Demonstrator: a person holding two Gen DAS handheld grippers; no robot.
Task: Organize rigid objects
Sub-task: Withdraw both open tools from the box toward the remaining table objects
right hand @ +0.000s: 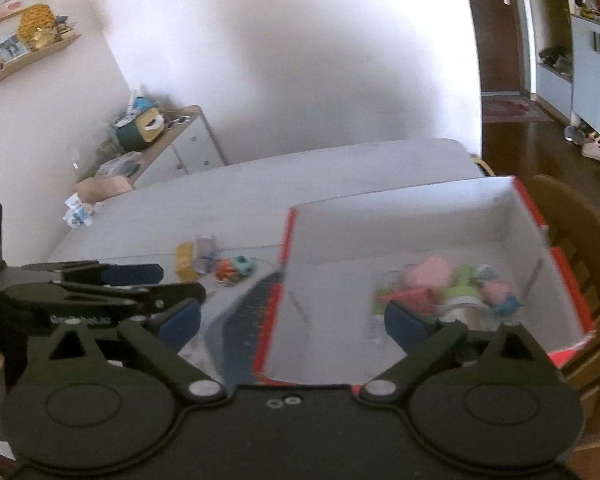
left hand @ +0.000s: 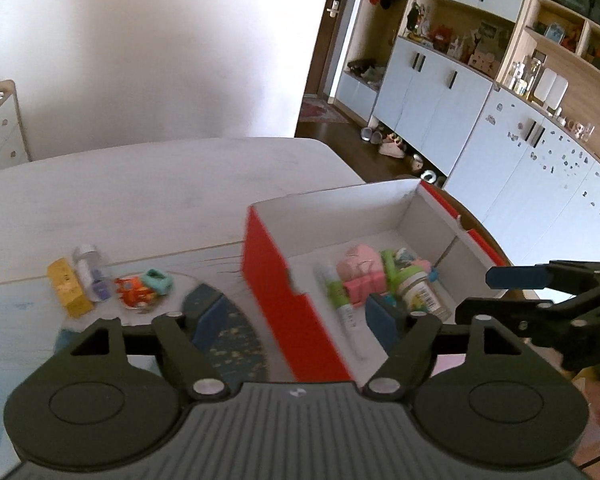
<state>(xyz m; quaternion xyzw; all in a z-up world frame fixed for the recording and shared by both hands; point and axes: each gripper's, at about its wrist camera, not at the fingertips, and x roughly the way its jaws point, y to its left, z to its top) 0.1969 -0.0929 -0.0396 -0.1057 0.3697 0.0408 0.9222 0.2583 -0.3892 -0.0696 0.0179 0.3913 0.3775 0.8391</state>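
Judging by how things lie, the sorting is partway done: the red box [left hand: 276, 280] already holds a heap of small items, among them a pink block [left hand: 360, 266], a marker [left hand: 342, 304] lying along the floor of the box and a jar [left hand: 418, 290] with a green lid, all gathered toward the near right corner. Left on the table [left hand: 140, 200], well apart from the box on its left side, is a small cluster: a yellow box [left hand: 69, 288], a clear bottle [left hand: 87, 266] touching it, an orange toy [left hand: 134, 292] and a teal piece [left hand: 159, 280] just beside that. These four look like what remains to be moved. The left gripper [left hand: 296, 312] hovers over the near wall of the box, angled downward, jaws apart and nothing between its pads. The right gripper [right hand: 292, 320] hangs over the same near wall, also tilted down, jaws spread wide and empty; from the left wrist view it shows at the right edge, just beside the box. Neither gripper touches any object. The right wrist view is blurred, so the contents there read only as coloured shapes.
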